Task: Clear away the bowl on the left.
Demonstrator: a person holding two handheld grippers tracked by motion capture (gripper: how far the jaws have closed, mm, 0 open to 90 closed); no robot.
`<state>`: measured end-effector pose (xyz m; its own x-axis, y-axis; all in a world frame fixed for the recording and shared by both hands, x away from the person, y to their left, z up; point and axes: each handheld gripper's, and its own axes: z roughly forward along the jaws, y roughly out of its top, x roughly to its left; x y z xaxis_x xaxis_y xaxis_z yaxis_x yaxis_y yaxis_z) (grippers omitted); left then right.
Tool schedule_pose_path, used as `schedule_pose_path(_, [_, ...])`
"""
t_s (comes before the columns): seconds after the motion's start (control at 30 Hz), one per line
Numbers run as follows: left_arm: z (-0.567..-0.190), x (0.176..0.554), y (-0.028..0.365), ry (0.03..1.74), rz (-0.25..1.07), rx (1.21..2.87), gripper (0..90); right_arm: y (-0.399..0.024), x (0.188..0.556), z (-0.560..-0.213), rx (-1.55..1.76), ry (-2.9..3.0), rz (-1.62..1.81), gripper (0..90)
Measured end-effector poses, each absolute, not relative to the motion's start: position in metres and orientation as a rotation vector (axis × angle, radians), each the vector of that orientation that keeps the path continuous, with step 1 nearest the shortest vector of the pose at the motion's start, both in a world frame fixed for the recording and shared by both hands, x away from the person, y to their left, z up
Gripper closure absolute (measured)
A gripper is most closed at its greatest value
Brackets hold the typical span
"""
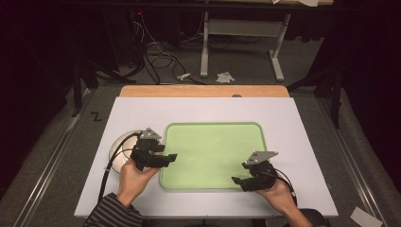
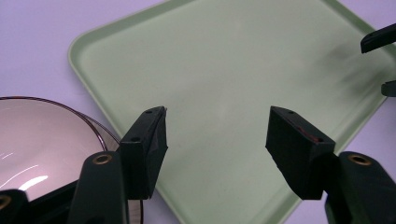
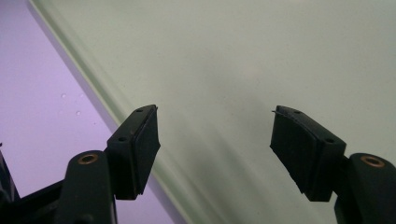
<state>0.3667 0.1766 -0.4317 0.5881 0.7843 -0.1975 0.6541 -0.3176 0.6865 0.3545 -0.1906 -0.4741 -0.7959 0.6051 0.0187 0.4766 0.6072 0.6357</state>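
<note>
A pale green tray (image 1: 213, 130) lies in the middle of the white table top, bare inside. At its left edge, my left gripper (image 1: 171, 157) hovers open over the tray's rim (image 2: 116, 107) with nothing between its jaws. Just left of it sits a round glass plate (image 1: 118, 144), seen close as a pinkish disc (image 2: 42, 140) under the left jaw. My right gripper (image 1: 238, 180) is held open at the tray's near right corner, jaws wide apart above the tray surface (image 3: 243, 65). The right gripper's jaw tips (image 2: 378, 39) show at the far edge of the left gripper view.
The white board (image 1: 293, 132) covers a wooden table whose far edge (image 1: 203, 91) shows behind it. Beyond stand a white frame's legs (image 1: 204, 52), cables and crumpled paper (image 1: 225, 76) on the grey floor. A striped sleeve (image 1: 111, 213) enters at the bottom left.
</note>
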Motion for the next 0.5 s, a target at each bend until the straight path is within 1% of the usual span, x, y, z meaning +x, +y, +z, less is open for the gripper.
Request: schedule_pose_path(0.5, [-0.4289,0.369,0.1867,1.161,0.234,2.038,38.8,-0.1902,0.3544,-0.4746,0.901,2.641,0.944,33.8])
